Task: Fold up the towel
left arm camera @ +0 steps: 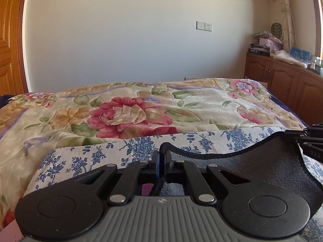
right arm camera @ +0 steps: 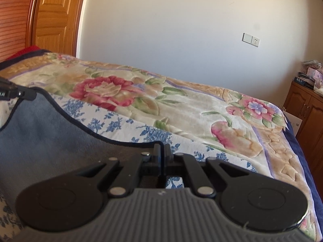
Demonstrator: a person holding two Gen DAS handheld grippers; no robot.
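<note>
The towel (left arm camera: pixel 252 165) is dark grey with a black hemmed edge and hangs stretched between my two grippers above the bed. My left gripper (left arm camera: pixel 162 154) is shut on the towel's left corner edge. My right gripper (right arm camera: pixel 163 151) is shut on the towel's (right arm camera: pixel 46 133) right corner edge. In the left wrist view the right gripper (left arm camera: pixel 310 139) shows at the far right edge. In the right wrist view the left gripper (right arm camera: pixel 18 93) shows at the far left edge. The towel's lower part is hidden under the gripper bodies.
A blue-flowered white sheet (left arm camera: pixel 141 145) lies under the towel on a floral blanket (left arm camera: pixel 131 113) that covers the bed. A wooden cabinet (left arm camera: pixel 282 80) with piled items stands at the right. A wooden door (right arm camera: pixel 54 16) is at the left, a pale wall behind.
</note>
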